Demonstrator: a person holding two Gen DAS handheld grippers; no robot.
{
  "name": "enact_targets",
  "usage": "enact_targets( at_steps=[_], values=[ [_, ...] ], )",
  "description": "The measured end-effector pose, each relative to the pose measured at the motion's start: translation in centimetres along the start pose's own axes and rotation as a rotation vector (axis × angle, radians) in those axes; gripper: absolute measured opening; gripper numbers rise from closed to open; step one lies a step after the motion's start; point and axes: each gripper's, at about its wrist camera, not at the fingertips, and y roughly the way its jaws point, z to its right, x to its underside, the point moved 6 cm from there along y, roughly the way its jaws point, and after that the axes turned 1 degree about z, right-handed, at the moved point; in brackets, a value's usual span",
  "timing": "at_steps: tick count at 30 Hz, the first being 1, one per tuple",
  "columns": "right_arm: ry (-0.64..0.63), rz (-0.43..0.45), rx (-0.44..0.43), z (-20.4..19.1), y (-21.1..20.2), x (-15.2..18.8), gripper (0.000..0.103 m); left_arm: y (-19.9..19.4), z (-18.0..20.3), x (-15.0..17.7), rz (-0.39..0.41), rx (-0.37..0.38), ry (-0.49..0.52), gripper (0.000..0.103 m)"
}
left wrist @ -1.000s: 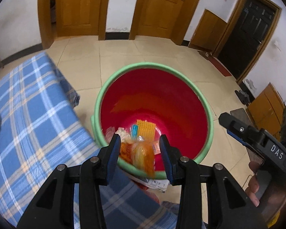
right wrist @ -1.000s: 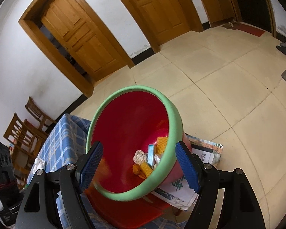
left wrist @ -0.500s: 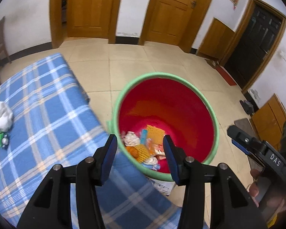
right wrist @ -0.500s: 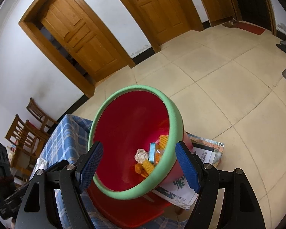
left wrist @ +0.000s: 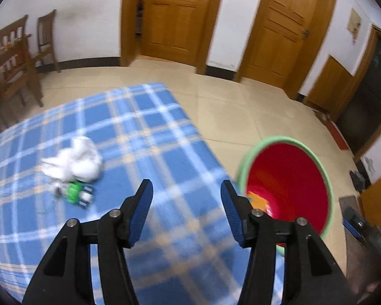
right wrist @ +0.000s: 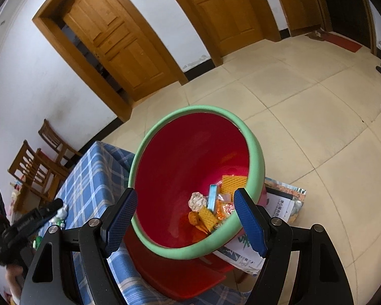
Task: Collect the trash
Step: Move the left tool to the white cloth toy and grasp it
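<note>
Lying on the checked-cloth worktop point(left wrist: 144, 137), ahead and to the left of the left gripper point(left wrist: 186, 197): one crumpled white tissue point(left wrist: 76, 162). Just before it, touching or nearly so: small green-and-white item point(left wrist: 76, 194), blurred, possibly a wrapper; its long axis cannot be told. Left gripper: jaws wide apart, holding nothing, over bare cloth. Right gripper point(right wrist: 185, 218): jaws wide apart, holding nothing, framing the near rim of the red bin point(right wrist: 190, 157). Bin: green rim, mouth tilted toward the right wrist camera, standing beside the worktop's edge. Contents at bottom: orange and yellow wrappers point(right wrist: 210, 216), foil ball point(right wrist: 197, 200), blue packet point(right wrist: 212, 196). Beneath the bin: printed papers point(right wrist: 282, 203) on the floor point(right wrist: 304, 117). Background: wooden chairs point(left wrist: 10, 61), wooden doors point(left wrist: 175, 17).
</note>
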Motion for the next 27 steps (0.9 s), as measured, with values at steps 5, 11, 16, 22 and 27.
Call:
enact_targets(
  at_steps=[5,11,16,22,27],
  values=[
    [-0.019,-0.006,0.007,-0.7,0.2,0.0,0.079,1.2,-4.6,-1.5,0.017,-0.108,-0.027,0.065],
    [-0.03,-0.02,0.021,-1.1,0.8,-0.1,0.079,2.9,-9.3,-1.8,-0.005,-0.253,-0.059,0.071],
    [-0.035,-0.029,0.033,-1.3,1.2,0.0,0.079,4.4,-11.4,-1.4,-0.049,-0.29,-0.099,0.071],
    [-0.042,-0.036,0.041,-1.6,1.5,0.0,0.079,5.0,-12.1,-1.2,-0.056,-0.283,-0.105,0.05],
    [-0.037,-0.047,0.036,-1.8,1.8,0.3,0.079,4.8,-12.4,-0.8,-0.054,-0.237,-0.131,0.036]
  ],
)
